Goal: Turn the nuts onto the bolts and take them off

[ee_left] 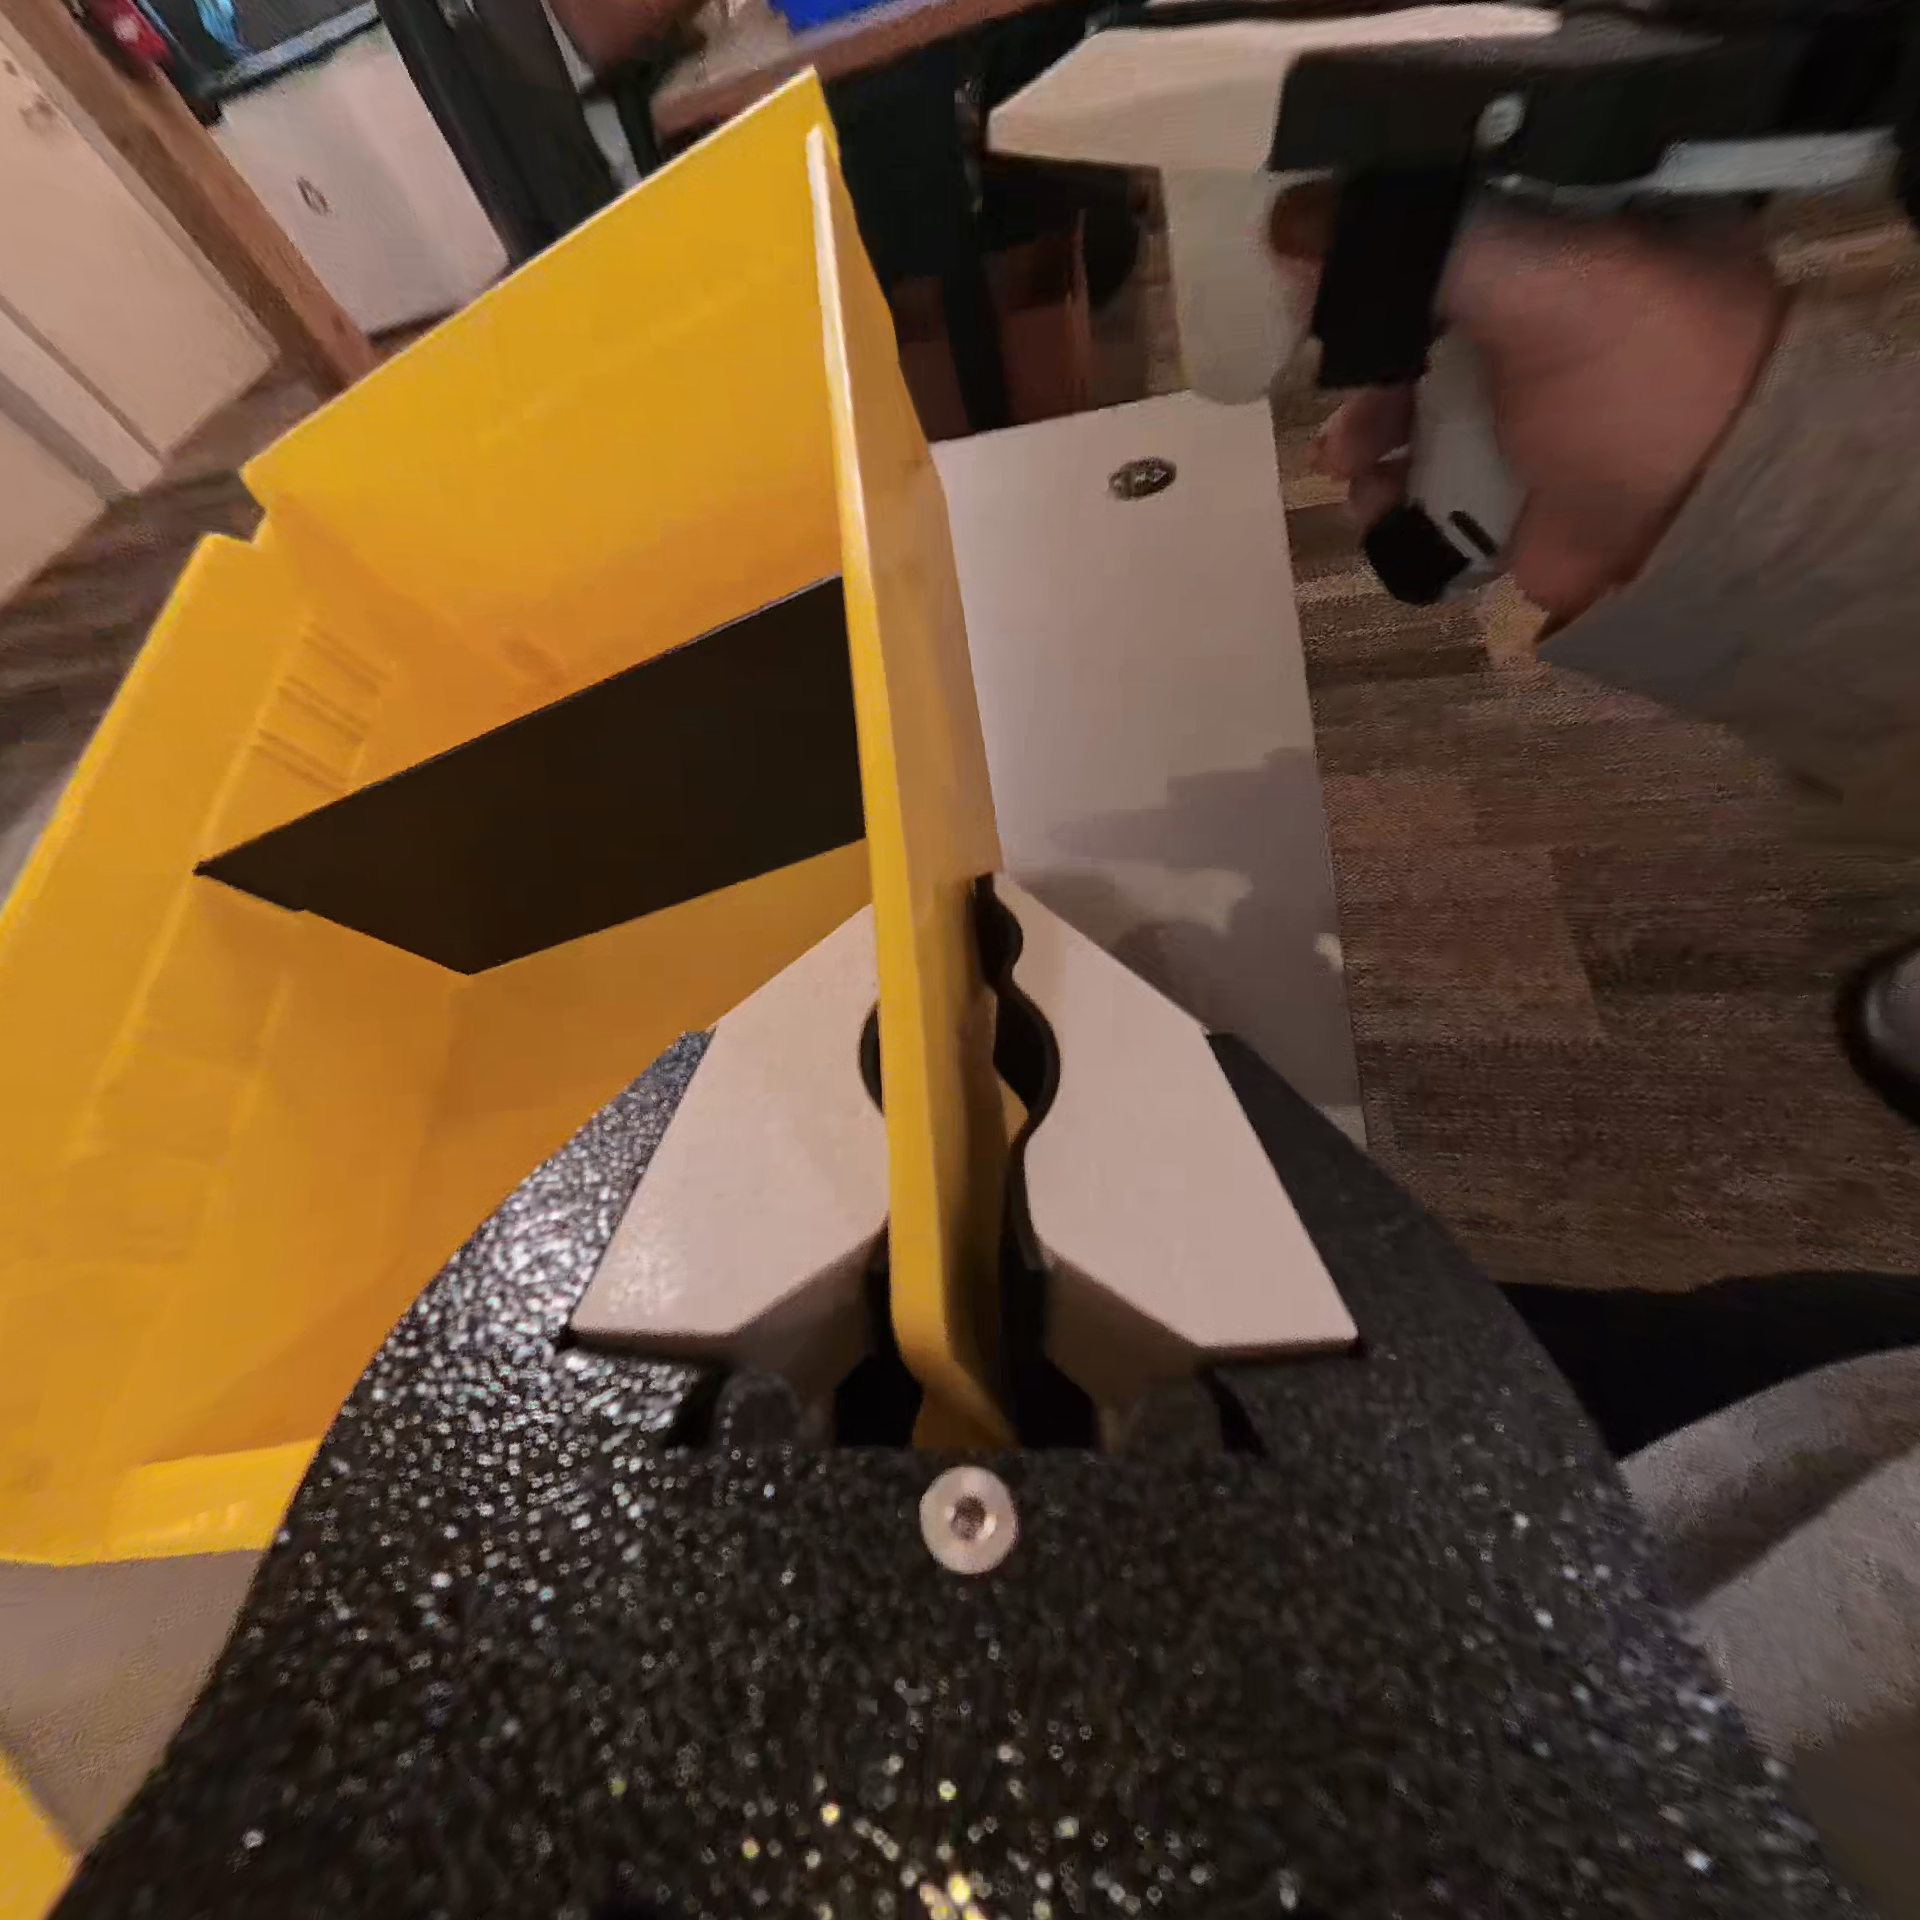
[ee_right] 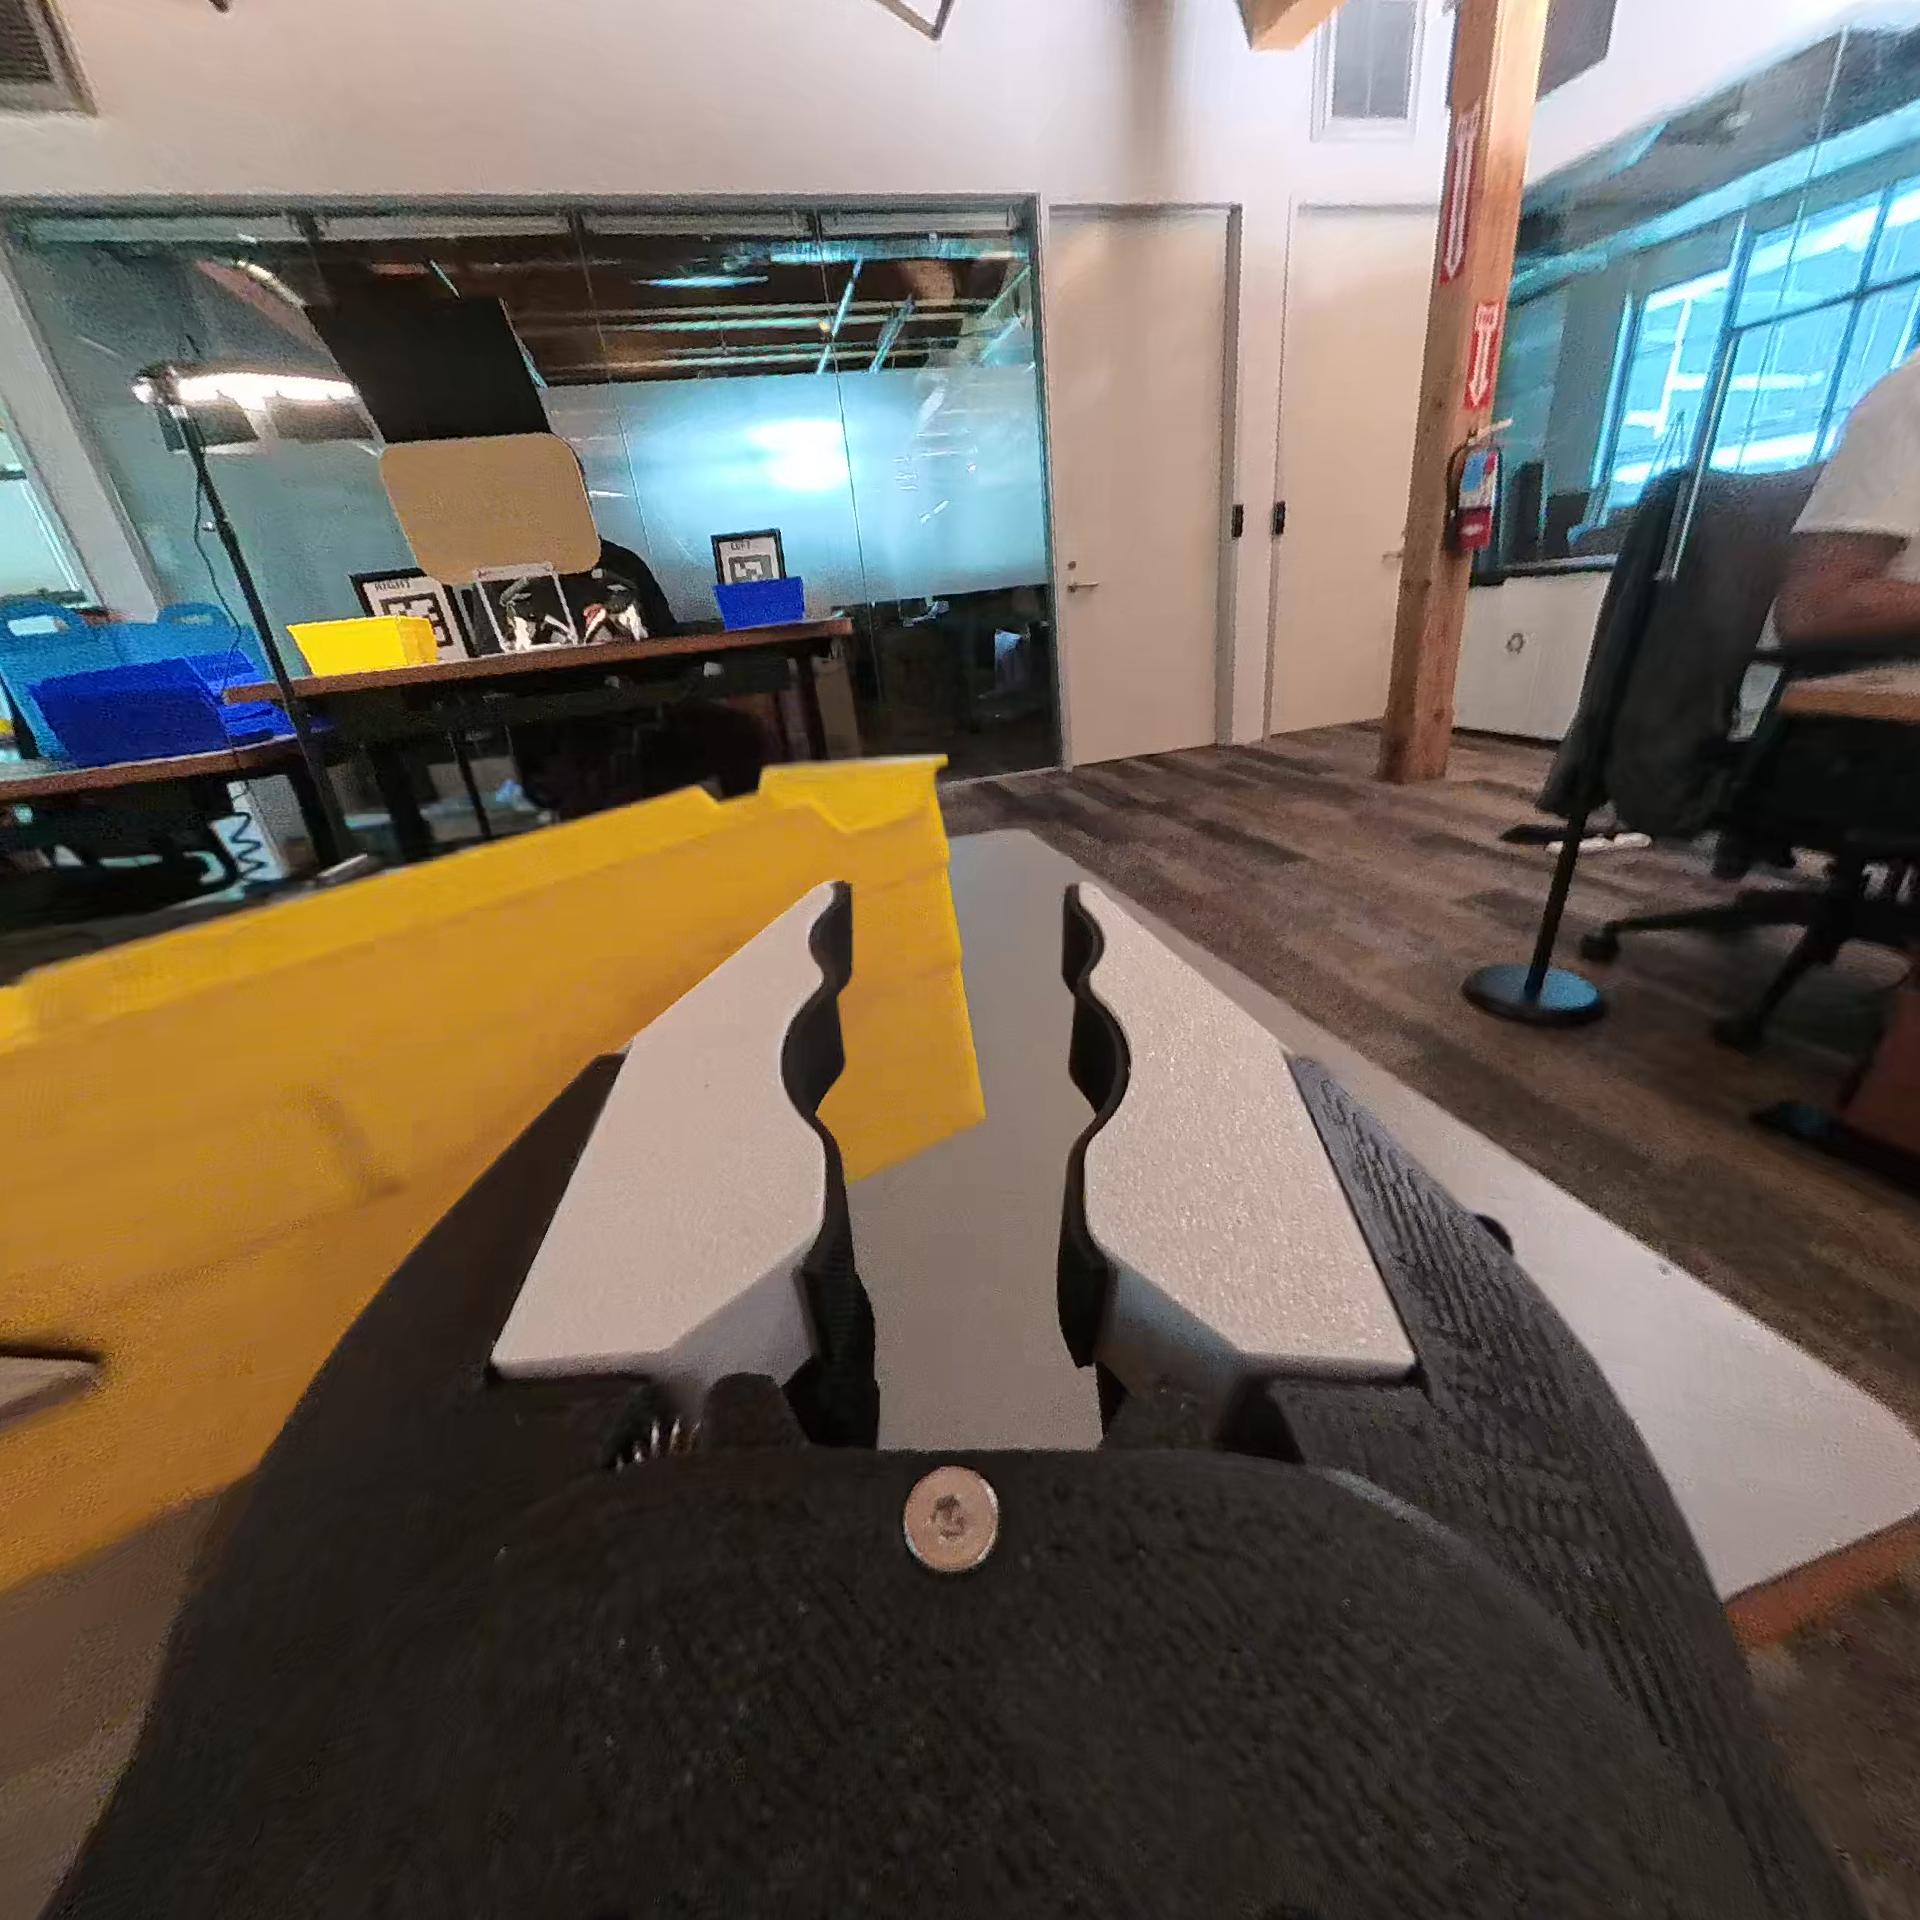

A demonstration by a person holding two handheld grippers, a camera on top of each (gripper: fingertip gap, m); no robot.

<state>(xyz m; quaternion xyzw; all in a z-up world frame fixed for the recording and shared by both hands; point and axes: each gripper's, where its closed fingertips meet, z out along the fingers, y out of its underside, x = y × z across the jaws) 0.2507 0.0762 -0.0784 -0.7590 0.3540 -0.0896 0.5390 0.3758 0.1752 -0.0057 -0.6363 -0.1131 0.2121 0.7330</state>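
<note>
The left gripper (ee_left: pixel 940 1039) fingers pinch the thin side wall of a yellow bin (ee_left: pixel 499 644), tipped up. It looks light, stiff and slick. The right gripper (ee_right: pixel 956 1091) fingers are wide, empty. No nuts or bolts show.

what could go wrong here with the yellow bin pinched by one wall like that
The left gripper clamps only one thin wall of the yellow bin, which hangs tilted; it could twist or slip out. The right gripper is open and empty, so nothing backs it up. No nuts or bolts are visible; any inside might spill.
</note>
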